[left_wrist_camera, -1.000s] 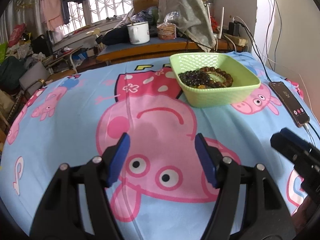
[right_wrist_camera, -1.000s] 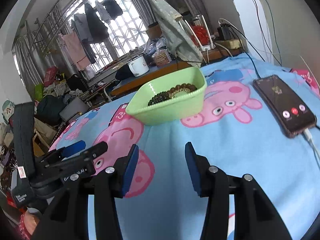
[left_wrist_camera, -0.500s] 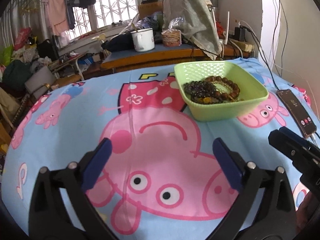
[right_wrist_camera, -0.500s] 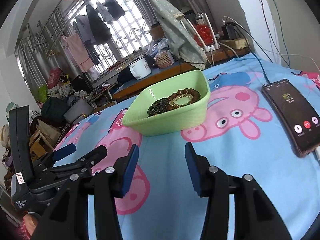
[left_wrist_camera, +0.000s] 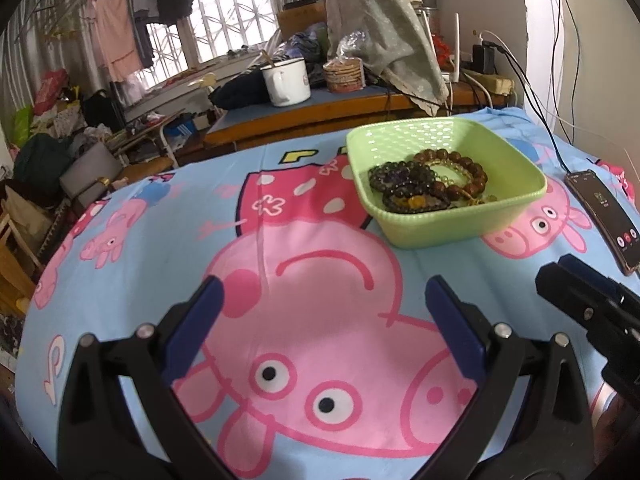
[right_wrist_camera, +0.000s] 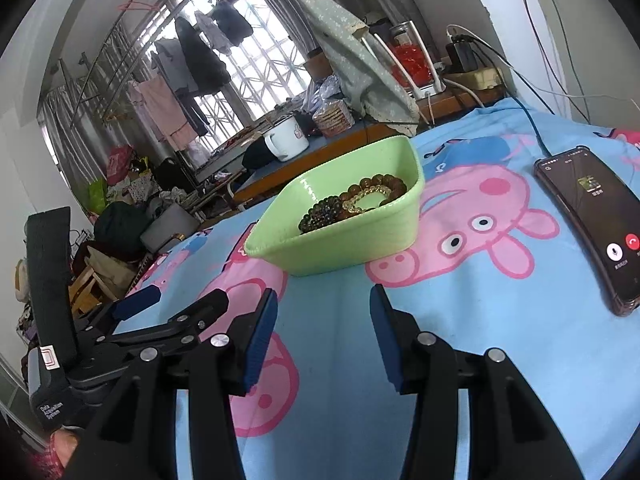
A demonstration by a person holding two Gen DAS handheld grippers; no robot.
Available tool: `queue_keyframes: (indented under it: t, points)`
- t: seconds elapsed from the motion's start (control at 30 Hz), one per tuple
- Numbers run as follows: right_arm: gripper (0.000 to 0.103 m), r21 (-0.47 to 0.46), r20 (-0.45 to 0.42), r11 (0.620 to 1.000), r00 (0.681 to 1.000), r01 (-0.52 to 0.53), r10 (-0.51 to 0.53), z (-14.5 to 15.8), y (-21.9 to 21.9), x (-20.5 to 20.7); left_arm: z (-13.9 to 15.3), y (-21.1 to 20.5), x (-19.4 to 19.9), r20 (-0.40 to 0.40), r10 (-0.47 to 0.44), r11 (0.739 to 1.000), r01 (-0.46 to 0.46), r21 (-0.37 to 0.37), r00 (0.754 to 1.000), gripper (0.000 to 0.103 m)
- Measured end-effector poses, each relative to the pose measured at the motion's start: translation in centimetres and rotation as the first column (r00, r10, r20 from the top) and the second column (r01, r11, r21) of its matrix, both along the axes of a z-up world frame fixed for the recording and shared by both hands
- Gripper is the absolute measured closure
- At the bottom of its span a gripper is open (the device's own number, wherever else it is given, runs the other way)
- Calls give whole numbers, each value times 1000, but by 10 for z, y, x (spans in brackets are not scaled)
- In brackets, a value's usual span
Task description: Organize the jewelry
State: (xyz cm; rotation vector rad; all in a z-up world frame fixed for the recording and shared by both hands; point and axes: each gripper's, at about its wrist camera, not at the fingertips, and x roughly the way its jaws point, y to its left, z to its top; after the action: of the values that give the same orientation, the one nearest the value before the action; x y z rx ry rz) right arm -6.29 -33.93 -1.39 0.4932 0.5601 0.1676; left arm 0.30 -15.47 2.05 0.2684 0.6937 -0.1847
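Right now both tools hover over the bed, and the green perforated plastic basket [left_wrist_camera: 444, 184] is the thing to steer by. It sits on the light blue cartoon-pig bedsheet [left_wrist_camera: 132, 216], and inside it lies a heap of beaded bracelets [left_wrist_camera: 428, 184]: dark purple-black strands toward the near side, brown wooden beads and a paler yellowish string behind them. They look piled rather than sorted, tangled over one another.

Nearer than the basket and to its left, the left hand-held gripper [left_wrist_camera: 324, 320] has its blue-padded fingers spread as wide as they go, with only the sheet between them. The right hand-held gripper [right_wrist_camera: 323, 320] hangs nearer than the basket and to its right, fingers parted by a narrower gap and pinching nothing. Neither touches the basket or the beads.

Beyond the basket to the right, a black smartphone [right_wrist_camera: 600, 224] with a call screen lit lies flat on the sheet, its cable trailing off.

As far as I can judge, the sorting has hardly started: all the jewelry I can see is in the basket, none laid out on the sheet, so each bracelet is yet to be lifted out and arranged.
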Motion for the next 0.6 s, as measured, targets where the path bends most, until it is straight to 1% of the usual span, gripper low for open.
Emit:
queue_keyframes:
  t: [0.27, 0.43, 0.53, 0.6]
  points:
    - [84, 12, 8, 1000, 1000, 1, -1, 1, -1, -2, -1, 0, 1, 10, 15, 1000, -15, 3, 1000, 6]
    - [84, -9, -1, 1000, 1000, 4, -4, 2, 1, -3, -2, 2, 2, -5, 17, 1000, -17, -12, 1000, 6]
    - [84, -23, -12, 1000, 1000, 5, -5, 5, 5, -5, -1, 6, 1, -38, -9, 999, 7, -50, 999, 6]
    - [84, -22, -18, 1000, 1000, 4, -4, 8, 6, -8, 1, 9, 0, -46, -24, 997, 21, -72, 999, 6]
